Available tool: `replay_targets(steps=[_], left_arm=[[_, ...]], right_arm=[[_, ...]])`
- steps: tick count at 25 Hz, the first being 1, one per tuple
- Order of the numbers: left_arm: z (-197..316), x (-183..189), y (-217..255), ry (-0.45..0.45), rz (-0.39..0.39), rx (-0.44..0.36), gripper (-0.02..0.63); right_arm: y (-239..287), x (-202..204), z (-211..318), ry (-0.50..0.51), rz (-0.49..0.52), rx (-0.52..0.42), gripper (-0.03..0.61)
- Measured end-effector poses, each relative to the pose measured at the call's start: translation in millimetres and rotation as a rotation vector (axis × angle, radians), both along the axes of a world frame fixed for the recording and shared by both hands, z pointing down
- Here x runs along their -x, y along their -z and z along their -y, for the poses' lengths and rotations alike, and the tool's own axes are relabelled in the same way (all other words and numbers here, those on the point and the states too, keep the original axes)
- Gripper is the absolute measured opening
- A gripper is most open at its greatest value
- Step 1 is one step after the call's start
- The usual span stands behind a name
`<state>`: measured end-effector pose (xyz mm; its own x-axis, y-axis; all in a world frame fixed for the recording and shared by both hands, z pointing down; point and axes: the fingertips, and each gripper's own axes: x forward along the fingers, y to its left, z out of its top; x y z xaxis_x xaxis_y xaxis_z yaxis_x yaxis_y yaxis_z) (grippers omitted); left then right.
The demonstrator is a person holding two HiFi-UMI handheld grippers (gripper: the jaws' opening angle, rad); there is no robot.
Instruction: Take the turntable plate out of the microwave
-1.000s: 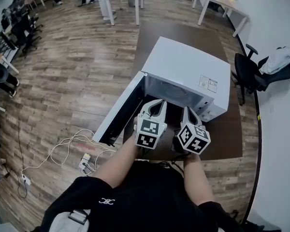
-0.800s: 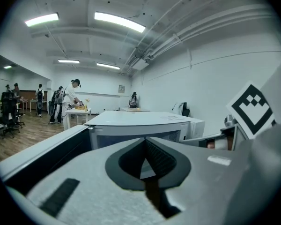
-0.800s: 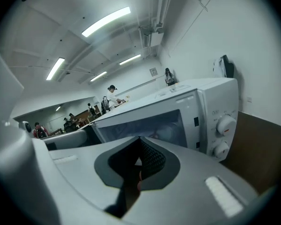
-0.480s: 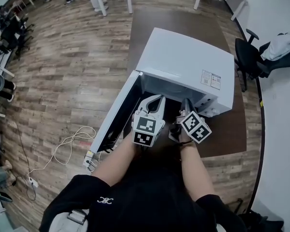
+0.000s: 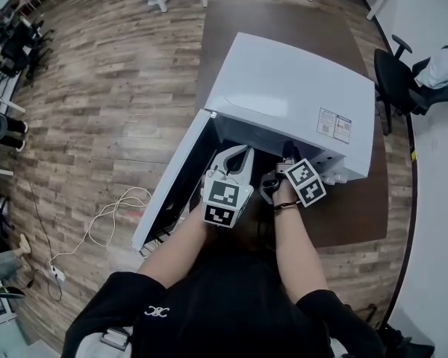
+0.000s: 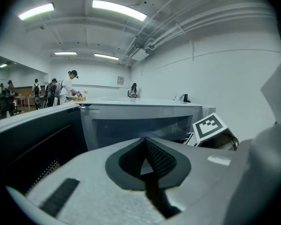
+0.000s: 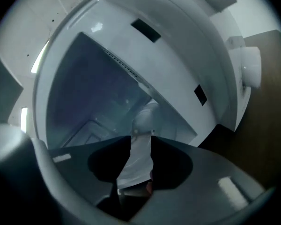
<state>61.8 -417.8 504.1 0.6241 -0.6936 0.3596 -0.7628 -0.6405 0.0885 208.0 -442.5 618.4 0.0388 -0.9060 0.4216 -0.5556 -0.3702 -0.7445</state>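
A white microwave (image 5: 291,95) stands on a dark brown table (image 5: 358,215), its door (image 5: 175,185) swung open to the left. My left gripper (image 5: 243,152) is shut and empty just in front of the opening, where its own view shows the cavity front (image 6: 140,121) and the right gripper's marker cube (image 6: 210,125). My right gripper (image 5: 287,154) reaches into the mouth of the cavity. In the right gripper view its jaws (image 7: 139,149) are opening, with a narrow gap and nothing gripped. The dim cavity (image 7: 93,93) lies ahead, and I cannot make out the turntable plate clearly.
The open door blocks the left side of the opening. The microwave's control panel with a knob (image 7: 250,67) is to the right. A cable and power strip (image 5: 104,222) lie on the wood floor at left. A black office chair (image 5: 396,73) stands at right. People (image 6: 70,86) stand far off.
Both grippers have sunk and moved toward the microwave's opening. The right gripper has rolled, its marker cube turned, and its tips now sit at the cavity's mouth.
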Motion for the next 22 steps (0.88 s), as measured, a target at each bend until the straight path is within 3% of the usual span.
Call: replay_targets(steps=[14, 18, 22], left_arm=[[5, -3, -23, -0.006, 0.005, 0.051, 0.009], [5, -1, -23, 0.0, 0.002, 0.05, 0.009], [3, 5, -21, 0.015, 0.002, 0.04, 0.009]], right_arm=[[-24, -12, 16, -0.07, 0.085, 0.042, 0.155], [-26, -10, 20, -0.085, 0.09, 0.094, 0.166], [-26, 7, 26, -0.051, 0.222, 0.058, 0.166]])
